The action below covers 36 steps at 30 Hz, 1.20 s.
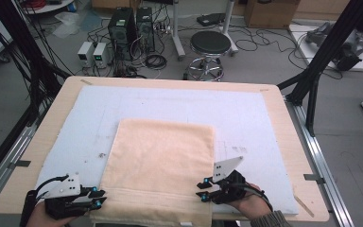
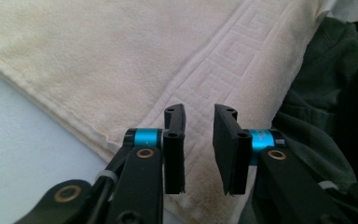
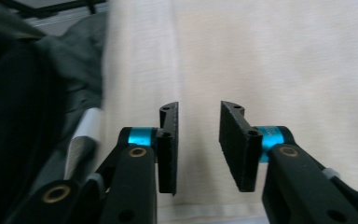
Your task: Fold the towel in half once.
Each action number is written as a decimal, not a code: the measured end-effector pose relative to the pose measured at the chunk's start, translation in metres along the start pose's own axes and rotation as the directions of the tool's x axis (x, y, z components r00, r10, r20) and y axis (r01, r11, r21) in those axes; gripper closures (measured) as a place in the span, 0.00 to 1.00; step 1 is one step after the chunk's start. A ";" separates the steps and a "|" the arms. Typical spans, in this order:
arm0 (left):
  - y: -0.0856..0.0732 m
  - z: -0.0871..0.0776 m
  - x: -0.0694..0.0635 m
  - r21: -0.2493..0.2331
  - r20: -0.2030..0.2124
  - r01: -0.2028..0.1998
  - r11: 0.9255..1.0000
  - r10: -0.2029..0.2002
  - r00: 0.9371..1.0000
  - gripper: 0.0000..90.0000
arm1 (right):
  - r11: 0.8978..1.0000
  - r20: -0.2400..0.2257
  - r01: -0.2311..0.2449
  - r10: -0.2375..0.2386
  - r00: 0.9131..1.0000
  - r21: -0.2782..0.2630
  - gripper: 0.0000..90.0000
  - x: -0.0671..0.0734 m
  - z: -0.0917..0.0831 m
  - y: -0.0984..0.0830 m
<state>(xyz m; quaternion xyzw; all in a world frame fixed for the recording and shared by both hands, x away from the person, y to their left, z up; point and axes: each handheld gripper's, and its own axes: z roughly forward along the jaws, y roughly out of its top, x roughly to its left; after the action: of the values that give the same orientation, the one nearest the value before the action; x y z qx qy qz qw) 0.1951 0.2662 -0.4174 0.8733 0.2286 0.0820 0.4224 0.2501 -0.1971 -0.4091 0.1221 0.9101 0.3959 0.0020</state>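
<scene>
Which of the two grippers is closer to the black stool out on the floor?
Right. The right gripper sits at the towel's near right edge, almost below the stool; the left gripper is at the near left corner, farther off.

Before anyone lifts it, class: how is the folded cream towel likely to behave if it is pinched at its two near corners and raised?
The cream towel would probably sag between the left gripper and right gripper, since it lies limp and flat. Its looped pile and woven key-pattern border suggest good grip, not slipperiness. Being folded, its layers may fall open.
</scene>
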 end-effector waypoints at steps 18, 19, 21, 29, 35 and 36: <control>0.066 0.066 0.115 -0.140 -0.314 0.085 0.987 -0.125 0.941 0.56 | 0.984 0.356 -0.149 0.174 0.918 -0.096 0.46 -0.129 0.001 0.011; 0.069 0.070 0.122 -0.132 -0.329 0.103 0.986 -0.141 0.934 0.56 | 0.982 0.366 -0.160 0.185 0.912 -0.098 0.45 -0.137 0.003 0.009; 0.072 0.077 0.133 -0.121 -0.348 0.149 0.981 -0.183 0.920 0.56 | 0.979 0.386 -0.182 0.204 0.900 -0.093 0.44 -0.148 0.005 0.006; 0.064 0.098 0.155 -0.037 -0.361 0.248 0.968 -0.245 0.900 0.55 | 0.972 0.341 -0.227 0.232 0.911 -0.054 0.41 -0.159 0.018 -0.002; 0.061 0.101 0.158 -0.052 -0.302 0.283 0.958 -0.285 0.910 0.71 | 0.966 0.263 -0.251 0.257 0.930 -0.055 0.83 -0.161 0.021 0.000; 0.062 0.102 0.158 -0.057 -0.280 0.286 0.956 -0.290 0.915 0.79 | 0.966 0.245 -0.253 0.258 0.934 -0.053 0.88 -0.161 0.023 0.001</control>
<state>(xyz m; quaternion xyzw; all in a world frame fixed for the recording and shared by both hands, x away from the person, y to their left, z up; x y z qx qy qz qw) 0.3890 0.2356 -0.4418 0.8058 0.4126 0.1458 0.3989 0.4090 -0.2164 -0.4389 0.2883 0.8749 0.3834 0.0664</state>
